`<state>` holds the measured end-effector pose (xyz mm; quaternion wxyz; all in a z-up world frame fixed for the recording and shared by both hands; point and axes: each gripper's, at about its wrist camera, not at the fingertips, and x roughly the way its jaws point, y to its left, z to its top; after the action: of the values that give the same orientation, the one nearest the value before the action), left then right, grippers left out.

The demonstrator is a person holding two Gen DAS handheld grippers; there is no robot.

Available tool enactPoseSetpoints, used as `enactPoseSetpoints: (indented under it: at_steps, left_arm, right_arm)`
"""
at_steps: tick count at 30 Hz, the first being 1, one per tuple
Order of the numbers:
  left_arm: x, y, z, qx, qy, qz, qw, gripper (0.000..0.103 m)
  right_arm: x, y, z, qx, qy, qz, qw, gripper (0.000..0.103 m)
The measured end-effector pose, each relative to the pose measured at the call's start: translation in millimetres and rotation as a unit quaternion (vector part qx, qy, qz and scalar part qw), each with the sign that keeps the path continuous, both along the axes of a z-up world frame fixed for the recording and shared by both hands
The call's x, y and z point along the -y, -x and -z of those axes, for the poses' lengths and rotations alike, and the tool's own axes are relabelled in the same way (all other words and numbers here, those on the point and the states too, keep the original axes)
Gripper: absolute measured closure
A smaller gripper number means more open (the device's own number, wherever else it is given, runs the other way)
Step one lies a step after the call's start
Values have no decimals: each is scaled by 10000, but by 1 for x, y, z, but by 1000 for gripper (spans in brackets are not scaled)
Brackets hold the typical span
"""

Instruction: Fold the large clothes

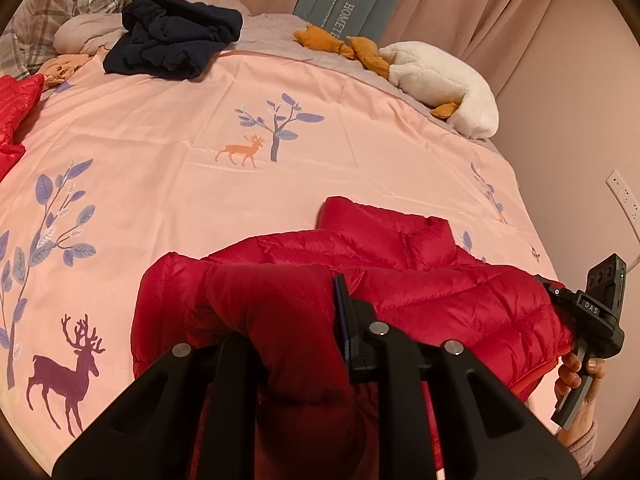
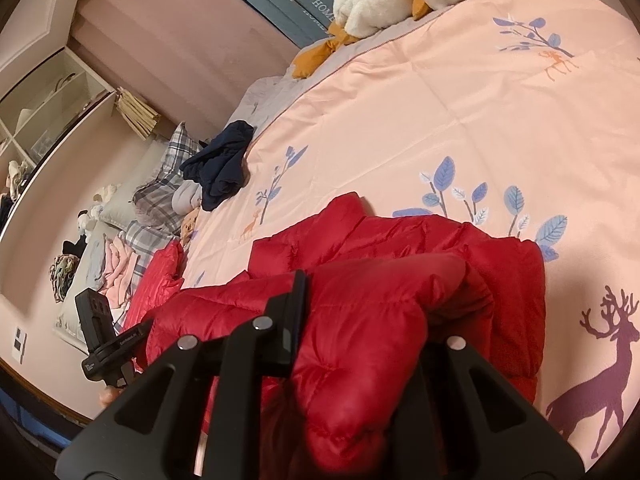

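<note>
Bed point(image 1: 280, 120), pink deer-print cover, serves as the folding surface; the middle is bare, the clutter pushed to the edges, presumably to leave room for laying a large garment flat. Red jacket point(image 1: 400, 280), quilted and puffy, lies at the near edge of the bed, collar pointing away toward the far side, near portion lifted off the cover. Judgement: the lower part is gathered up to be carried over the body as a fold; early to middle of the fold, since the far part is flat and only the near part is raised. Second red garment point(image 1: 16, 120) at the left edge, well apart, looks untouched. Navy garment point(image 1: 176, 40) in a heap near the pillows point(image 1: 60, 4), also apart. White plush point(image 1: 444, 84) at the far right corner, out of the way. Left gripper point(image 1: 296, 320): jaws pinching a thick bunch of jacket, fabric bulging over and between them. Right gripper point(image 2: 360, 320): jaws likewise clamped on a fat fold of jacket, one finger mostly buried in fabric. The two grips sit at opposite ends of the near edge, likely so it rises evenly. Risk: slippery shell, padding may slide out.
</note>
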<state>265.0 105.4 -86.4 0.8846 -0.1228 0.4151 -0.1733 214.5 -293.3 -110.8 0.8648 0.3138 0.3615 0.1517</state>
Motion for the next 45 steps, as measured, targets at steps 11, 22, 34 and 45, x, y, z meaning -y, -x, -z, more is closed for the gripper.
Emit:
enactPoseSetpoints:
  at_steps: [11, 22, 34, 45]
  left_arm:
    - [1, -15, 13, -238, -26, -29, 9997, 84]
    - [9, -18, 13, -307, -210, -93, 9993, 83]
    - [12, -12, 7, -214, -363, -169, 9990, 80]
    - [16, -5, -1, -88, -556, -212, 9982, 76]
  right_arm:
    - [0, -13, 10, -240, -97, 49, 9997, 85]
    - [3, -14, 9, -301, -200, 22, 9993, 73]
    - [3, -13, 5, -274, -162, 79, 9995, 57]
    - [7, -8, 3, -230, -67, 139, 9996, 53]
